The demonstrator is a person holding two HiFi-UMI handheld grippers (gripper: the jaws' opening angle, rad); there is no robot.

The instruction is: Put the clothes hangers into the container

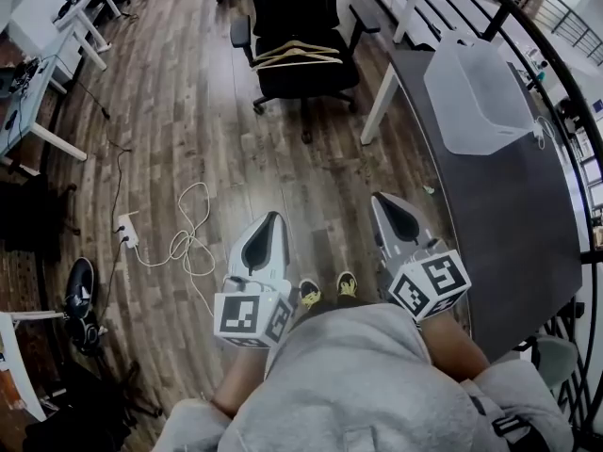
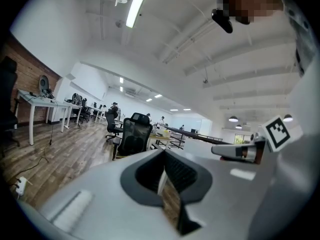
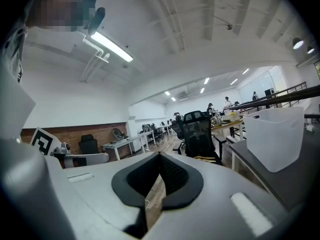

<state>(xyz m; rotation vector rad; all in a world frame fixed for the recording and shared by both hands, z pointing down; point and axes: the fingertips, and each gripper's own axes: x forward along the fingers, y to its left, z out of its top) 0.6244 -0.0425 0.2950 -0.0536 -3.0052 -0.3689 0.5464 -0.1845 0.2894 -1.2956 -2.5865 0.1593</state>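
Wooden clothes hangers (image 1: 297, 55) lie on the seat of a black office chair (image 1: 300, 26) straight ahead. The container (image 1: 476, 97), a translucent white bin, stands on the dark table (image 1: 509, 224) to the right. My left gripper (image 1: 273, 218) and right gripper (image 1: 382, 199) hover side by side over the floor, well short of the chair, both shut and with nothing in them. The right gripper view has its jaws (image 3: 160, 156) pointing at the chair (image 3: 197, 131), with the hangers (image 3: 205, 159) and the bin (image 3: 275, 134) in sight. In the left gripper view its jaws (image 2: 162, 151) also face the chair (image 2: 134, 136).
A power strip with a looped white cable (image 1: 179, 238) lies on the wooden floor to the left. White desks (image 1: 38, 83) line the left side. A dark shoe (image 1: 80, 290) sits at the lower left. The table's white leg (image 1: 382, 102) stands beside the chair.
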